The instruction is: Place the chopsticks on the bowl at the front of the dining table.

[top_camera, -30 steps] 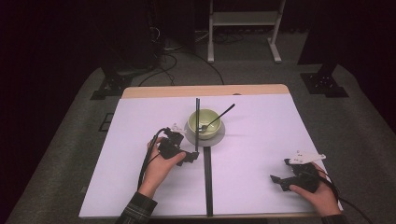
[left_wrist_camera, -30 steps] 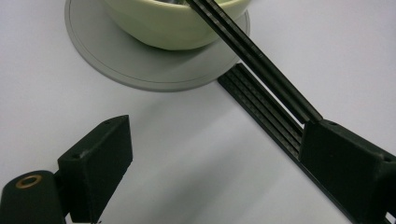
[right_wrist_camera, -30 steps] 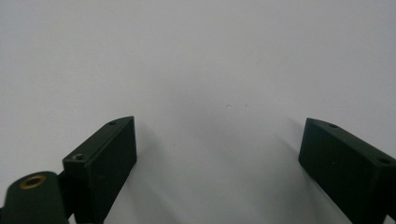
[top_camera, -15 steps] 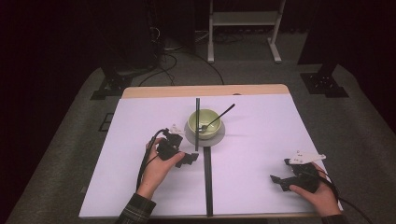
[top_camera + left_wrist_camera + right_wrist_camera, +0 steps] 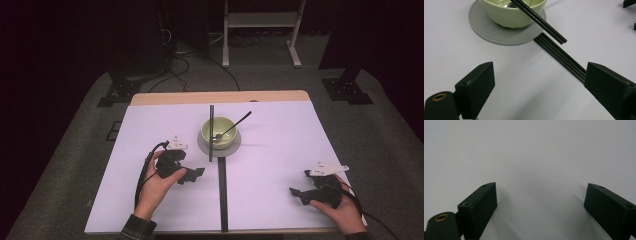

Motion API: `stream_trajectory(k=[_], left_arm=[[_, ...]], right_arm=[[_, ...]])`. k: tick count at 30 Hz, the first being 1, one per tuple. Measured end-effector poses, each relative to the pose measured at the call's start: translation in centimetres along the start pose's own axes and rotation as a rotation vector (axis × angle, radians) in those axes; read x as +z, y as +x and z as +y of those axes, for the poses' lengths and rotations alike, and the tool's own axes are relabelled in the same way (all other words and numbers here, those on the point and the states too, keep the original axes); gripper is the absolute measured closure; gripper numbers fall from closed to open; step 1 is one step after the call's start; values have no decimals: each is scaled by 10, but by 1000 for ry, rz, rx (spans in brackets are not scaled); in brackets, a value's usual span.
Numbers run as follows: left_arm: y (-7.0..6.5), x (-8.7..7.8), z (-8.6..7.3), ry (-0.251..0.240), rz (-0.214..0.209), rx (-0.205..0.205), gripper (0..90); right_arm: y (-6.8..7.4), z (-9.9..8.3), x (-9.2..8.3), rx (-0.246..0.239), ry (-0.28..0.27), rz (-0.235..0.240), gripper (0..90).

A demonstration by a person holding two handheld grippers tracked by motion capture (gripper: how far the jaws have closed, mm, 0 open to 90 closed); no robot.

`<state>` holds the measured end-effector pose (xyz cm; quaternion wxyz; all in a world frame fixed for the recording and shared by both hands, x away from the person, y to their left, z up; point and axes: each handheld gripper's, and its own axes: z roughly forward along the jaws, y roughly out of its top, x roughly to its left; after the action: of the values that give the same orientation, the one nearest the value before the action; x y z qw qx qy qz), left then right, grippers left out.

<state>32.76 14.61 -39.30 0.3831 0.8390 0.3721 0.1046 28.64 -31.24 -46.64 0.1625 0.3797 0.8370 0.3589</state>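
1. The left gripper (image 5: 192,175) sits lower left of the bowl (image 5: 218,132), jaws wide apart and holding nothing, with bare table (image 5: 150,130) around it.
2. The right gripper (image 5: 300,192) rests near the lower right edge, jaws spread and holding nothing.
3. The bowl stands on a grey mat (image 5: 486,27), its top cut off in the left gripper view.
4. Chopsticks (image 5: 541,21) lean over the bowl's rim; a black strip (image 5: 222,195) runs down the middle.

Seen from above the person's side, the high view looks forward and down across the whole white desk (image 5: 280,150). The left gripper view skims low and close toward the green bowl (image 5: 511,12) — also mid-desk from above — while the right gripper view faces bare desk surface at close range.
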Motion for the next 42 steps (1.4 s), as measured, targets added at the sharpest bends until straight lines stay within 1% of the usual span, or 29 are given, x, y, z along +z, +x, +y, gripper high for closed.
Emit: stream_trajectory(k=[4, 8, 11, 18, 21, 22, 25, 31, 33, 35, 37, 42], left_arm=[[2, -10, -7, -8, 0, 6, 88], [4, -20, -15, -18, 14, 13, 89], [7, -26, -21, -20, 16, 13, 89], [13, -33, -36, -15, 25, 22, 88], [14, -36, -43, -14, 30, 41, 89], [15, -36, -45, -14, 37, 47, 89], [16, -37, -52, -3, 47, 49, 89], [19, -36, -64, 4, 59, 44, 89], [20, -35, -68, 13, 61, 45, 89], [21, -33, -73, 20, 73, 45, 89], [22, -31, -78, 31, 68, 41, 89], [24, -28, -84, 46, 80, 37, 88]], right_arm=[[0, 0, 0, 0, 0, 0, 100], [0, 0, 0, 0, 0, 0, 100], [0, 0, 0, 0, 0, 0, 100], [0, 0, 0, 0, 0, 0, 100], [0, 0, 0, 0, 0, 0, 100], [0, 0, 0, 0, 0, 0, 100], [0, 0, 0, 0, 0, 0, 100], [0, 0, 0, -1, -1, 0, 100], [0, 0, 0, -1, -1, 0, 100], [0, 0, 0, 0, 0, 0, 100], [0, 0, 0, -1, 0, 0, 100], [0, 0, 0, 0, 0, 0, 100]])
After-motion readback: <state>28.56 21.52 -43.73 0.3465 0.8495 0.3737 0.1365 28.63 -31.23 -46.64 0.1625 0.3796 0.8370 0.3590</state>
